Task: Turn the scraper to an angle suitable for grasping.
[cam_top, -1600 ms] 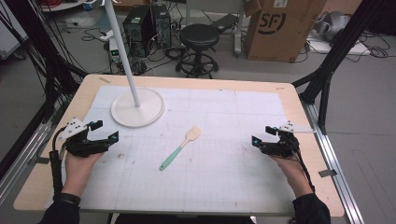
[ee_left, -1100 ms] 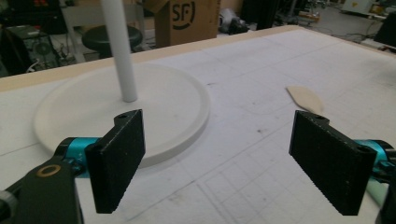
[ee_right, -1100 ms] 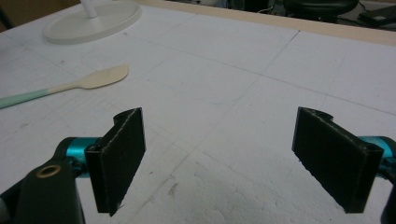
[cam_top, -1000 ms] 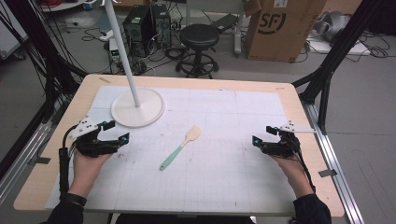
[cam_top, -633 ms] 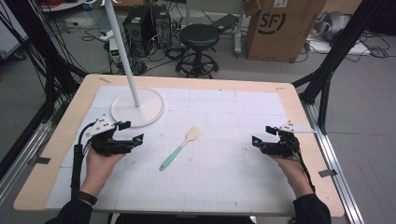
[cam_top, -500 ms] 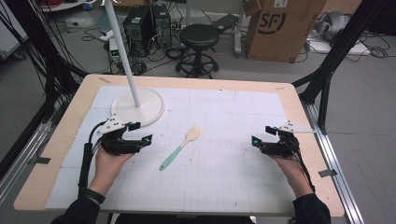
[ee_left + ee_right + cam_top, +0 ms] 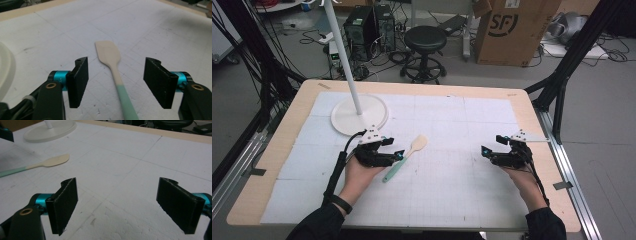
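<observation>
One spatula (image 7: 406, 157) lies near the middle of the bench (image 7: 282, 135), its long axis diagonal, cream blade to the upper right. The left hand-held gripper (image 7: 398, 154) has been closing, pads beside the handle without touching. The right hand-held gripper (image 7: 486, 151) is open.

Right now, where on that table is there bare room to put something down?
The widest free patch lies between the spatula and the right claw, running to the far edge of the table. The near strip between the two forearms is bare too. It is crowded at the left: the lamp base, the left claw and the spatula sit close together.
</observation>
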`<state>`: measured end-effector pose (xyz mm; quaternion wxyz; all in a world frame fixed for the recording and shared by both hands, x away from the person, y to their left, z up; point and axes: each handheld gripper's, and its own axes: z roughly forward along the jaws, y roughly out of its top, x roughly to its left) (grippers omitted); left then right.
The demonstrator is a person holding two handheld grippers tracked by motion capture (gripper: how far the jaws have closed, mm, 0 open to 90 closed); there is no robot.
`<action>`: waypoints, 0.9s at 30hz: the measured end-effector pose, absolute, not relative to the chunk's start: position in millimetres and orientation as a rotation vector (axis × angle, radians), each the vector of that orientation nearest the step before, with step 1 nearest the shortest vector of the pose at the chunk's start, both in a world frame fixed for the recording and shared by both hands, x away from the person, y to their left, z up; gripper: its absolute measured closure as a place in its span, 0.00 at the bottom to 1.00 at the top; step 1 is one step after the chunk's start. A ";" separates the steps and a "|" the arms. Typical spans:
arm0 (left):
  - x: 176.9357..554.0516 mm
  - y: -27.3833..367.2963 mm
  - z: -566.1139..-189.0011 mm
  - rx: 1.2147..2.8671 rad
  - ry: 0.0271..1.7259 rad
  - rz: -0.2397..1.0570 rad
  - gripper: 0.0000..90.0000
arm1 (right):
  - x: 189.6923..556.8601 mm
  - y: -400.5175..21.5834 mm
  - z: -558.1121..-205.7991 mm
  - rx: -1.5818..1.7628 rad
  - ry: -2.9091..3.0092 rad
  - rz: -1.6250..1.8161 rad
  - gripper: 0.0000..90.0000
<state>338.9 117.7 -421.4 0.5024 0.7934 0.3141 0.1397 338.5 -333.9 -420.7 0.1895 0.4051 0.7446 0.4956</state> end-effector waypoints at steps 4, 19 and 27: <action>343.3 101.8 -430.6 1.965 0.787 0.333 0.49 | 338.5 -333.8 -420.7 1.138 2.094 1.394 0.19; 350.3 72.3 -450.2 2.109 0.797 0.390 0.76 | 339.2 -333.7 -421.4 1.132 2.099 1.395 0.19; 350.4 73.1 -450.1 2.116 0.789 0.381 0.87 | 338.9 -332.7 -421.5 1.130 2.106 1.393 0.19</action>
